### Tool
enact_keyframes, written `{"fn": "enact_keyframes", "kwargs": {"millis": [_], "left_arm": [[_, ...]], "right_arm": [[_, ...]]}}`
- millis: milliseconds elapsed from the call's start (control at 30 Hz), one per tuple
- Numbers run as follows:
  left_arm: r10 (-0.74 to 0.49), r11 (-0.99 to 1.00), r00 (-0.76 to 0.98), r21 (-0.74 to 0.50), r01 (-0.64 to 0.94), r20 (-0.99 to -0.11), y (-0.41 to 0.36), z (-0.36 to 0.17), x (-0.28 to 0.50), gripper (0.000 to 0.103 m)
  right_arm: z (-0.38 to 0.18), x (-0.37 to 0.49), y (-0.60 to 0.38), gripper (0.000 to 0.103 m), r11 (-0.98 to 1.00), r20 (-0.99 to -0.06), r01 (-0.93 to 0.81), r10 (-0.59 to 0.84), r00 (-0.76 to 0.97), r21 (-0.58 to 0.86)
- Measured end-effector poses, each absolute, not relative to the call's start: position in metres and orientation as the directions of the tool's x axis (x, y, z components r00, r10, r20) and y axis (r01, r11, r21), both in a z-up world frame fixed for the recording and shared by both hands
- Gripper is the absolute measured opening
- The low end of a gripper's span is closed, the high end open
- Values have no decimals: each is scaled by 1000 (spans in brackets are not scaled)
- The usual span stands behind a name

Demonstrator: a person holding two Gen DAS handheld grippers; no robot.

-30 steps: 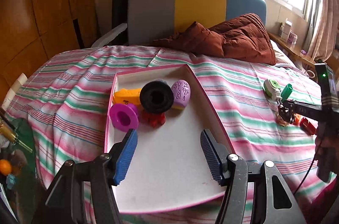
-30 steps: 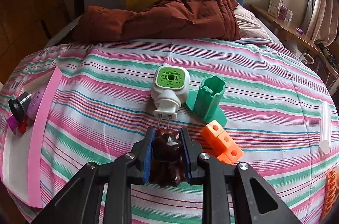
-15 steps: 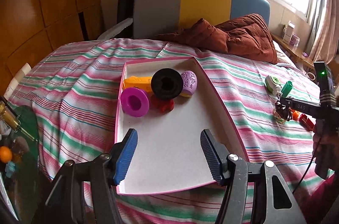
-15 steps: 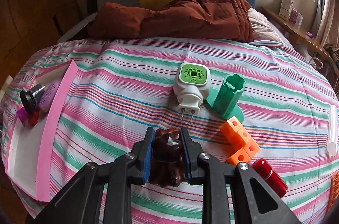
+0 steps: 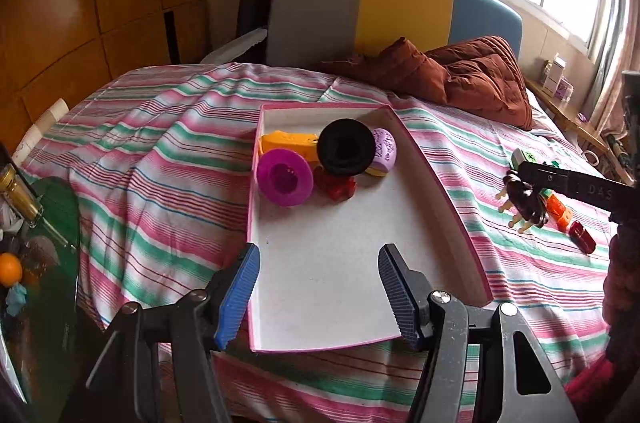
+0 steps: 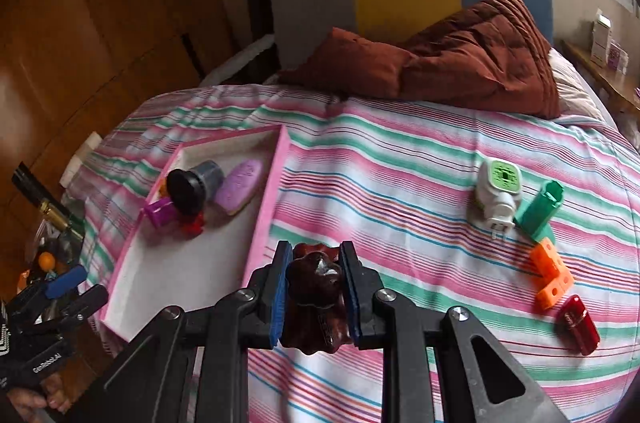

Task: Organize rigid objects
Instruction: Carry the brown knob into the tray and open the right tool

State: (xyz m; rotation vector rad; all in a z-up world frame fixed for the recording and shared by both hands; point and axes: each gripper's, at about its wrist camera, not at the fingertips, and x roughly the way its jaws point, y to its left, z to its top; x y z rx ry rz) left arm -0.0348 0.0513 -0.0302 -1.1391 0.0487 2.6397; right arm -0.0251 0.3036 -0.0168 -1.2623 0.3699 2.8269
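Between the right gripper's [image 6: 314,293] blue pads, clamped tight: a dark brown glossy figurine [image 6: 316,297], held off the striped bedsheet [image 6: 400,159]. Just left of and beyond those fingers, a pink-rimmed white tray [image 6: 266,207], already holding a black spool [image 5: 346,147], magenta spool [image 5: 284,177], lilac oval piece [image 5: 384,149], yellow block [image 5: 288,143] and small red piece [image 5: 336,185]. Right of the fingers, loose on the sheet: white-and-green plug-in device [image 6: 498,193], green holder [image 6: 542,209], orange cubes [image 6: 552,275], red capsule [image 6: 578,319]. Left gripper [image 5: 318,297] parted and empty, over the tray's near end. Roughly half sorted, by appearance; figurine plus four pieces left.
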Motion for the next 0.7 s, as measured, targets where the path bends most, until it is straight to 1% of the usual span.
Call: {"fn": "enact_keyframes", "kwargs": {"millis": [200,367,467,533,567,700], "left_arm": [[220,-969,-651,-88,-229,-727,41,-35,-38,62],[221,-971,-649,-98,-220,-728,36,-37,-40,62],[224,-971,-642,-112,-211,-733,32,-39,-42,62],[218,-973,-639,-112,-203,-738,31,-41,-44,62],[218,-973,-637,-114,-201,-739,30,-41,-44,62],[212,-974,-636,-107,-200,-742,30,-44,-45,62]], "right_arm": [[-12,-45,250,23,-976,-731,8,-168,-661,218],[-25,-71,220,23,-981,-759,59,-180,-626,185],[-37,-87,206,23,-987,-784,69,-157,-600,145],[-48,-97,200,23,-994,-802,62,-108,-588,88],[-55,-103,199,25,-996,-814,57,-84,-575,63],[-62,-107,196,27,-998,-807,59,-64,-587,36]]}}
